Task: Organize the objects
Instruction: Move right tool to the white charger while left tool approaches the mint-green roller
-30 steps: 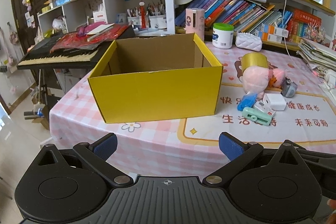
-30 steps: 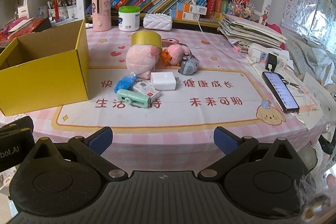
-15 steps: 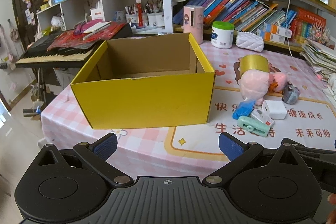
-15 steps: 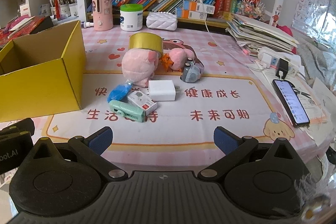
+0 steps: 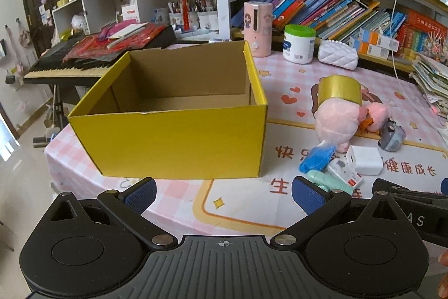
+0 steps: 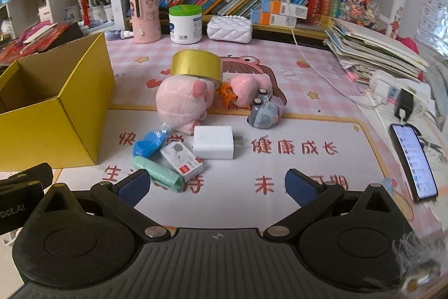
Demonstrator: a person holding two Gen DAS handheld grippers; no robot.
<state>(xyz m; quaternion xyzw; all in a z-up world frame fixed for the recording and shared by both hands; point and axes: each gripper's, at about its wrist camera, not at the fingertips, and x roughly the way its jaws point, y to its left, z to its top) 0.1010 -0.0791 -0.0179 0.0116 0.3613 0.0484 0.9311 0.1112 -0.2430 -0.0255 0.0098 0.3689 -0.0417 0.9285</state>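
An empty yellow cardboard box [image 5: 179, 142] [image 6: 44, 131] stands on the left of the pink table. To its right lies a small pile: a pink plush [image 6: 182, 100] [image 5: 336, 122], a gold tape roll [image 6: 196, 66] [image 5: 340, 90], a white charger [image 6: 214, 142] [image 5: 364, 160], a blue bag [image 6: 149, 142], a green clip [image 6: 156, 173], a small white and red box [image 6: 182, 160] and a grey toy car [image 6: 264, 114]. My left gripper [image 5: 222, 194] is open in front of the box. My right gripper [image 6: 215, 188] is open, just short of the pile.
A phone [image 6: 414, 161] lies at the right edge beside a paper stack [image 6: 372, 52] and a power strip [image 6: 392, 91]. A pink canister [image 6: 144, 16], a green-lidded jar [image 6: 185, 24] and a white purse [image 6: 229, 28] stand at the back. A keyboard [image 5: 70, 66] sits left of the table.
Both grippers have moved forward toward the table; the box and the pile look larger and closer. Both stay open and hold nothing.
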